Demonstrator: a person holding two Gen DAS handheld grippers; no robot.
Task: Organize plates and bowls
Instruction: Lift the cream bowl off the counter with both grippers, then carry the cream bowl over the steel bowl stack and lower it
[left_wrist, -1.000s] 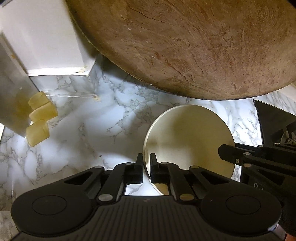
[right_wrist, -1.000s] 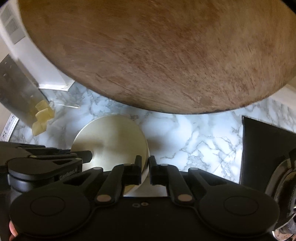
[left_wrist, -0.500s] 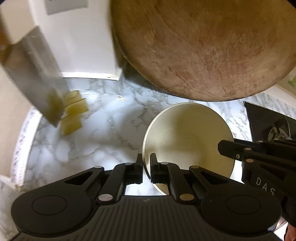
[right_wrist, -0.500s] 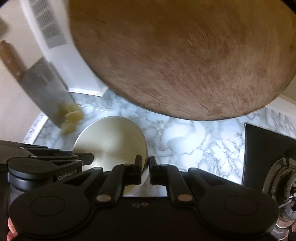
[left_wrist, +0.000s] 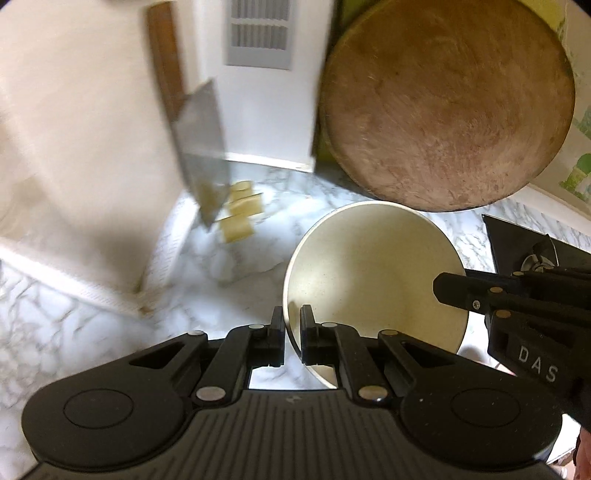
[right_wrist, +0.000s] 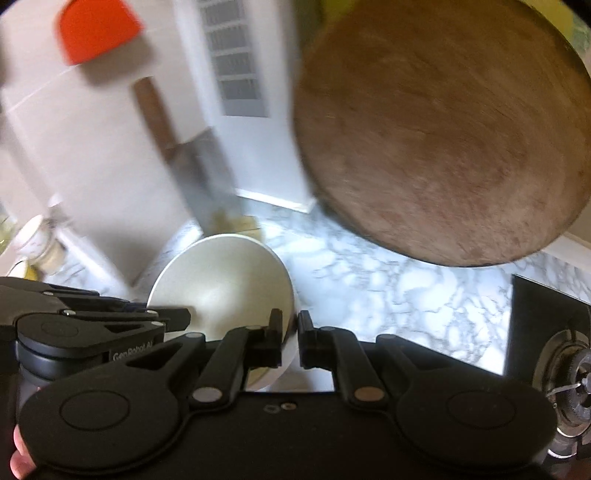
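A cream bowl (left_wrist: 373, 273) is held between both grippers above the marble counter (left_wrist: 236, 266). My left gripper (left_wrist: 292, 334) is shut on the bowl's left rim. My right gripper (right_wrist: 289, 338) is shut on the bowl's right rim; the bowl also shows in the right wrist view (right_wrist: 221, 280). Each gripper appears in the other's view, the right one (left_wrist: 509, 302) at the bowl's far side and the left one (right_wrist: 92, 325) likewise.
A large round wooden board (left_wrist: 443, 107) leans against the back wall. A cleaver (left_wrist: 199, 147) hangs at the left above some pale yellow blocks (left_wrist: 240, 214). A black stove (right_wrist: 546, 339) sits at the right. An orange object (right_wrist: 96, 29) is at the upper left.
Both grippers have lifted and pulled back with the bowl. The wooden board now looks smaller and farther away, and more of the wall and cleaver shows.
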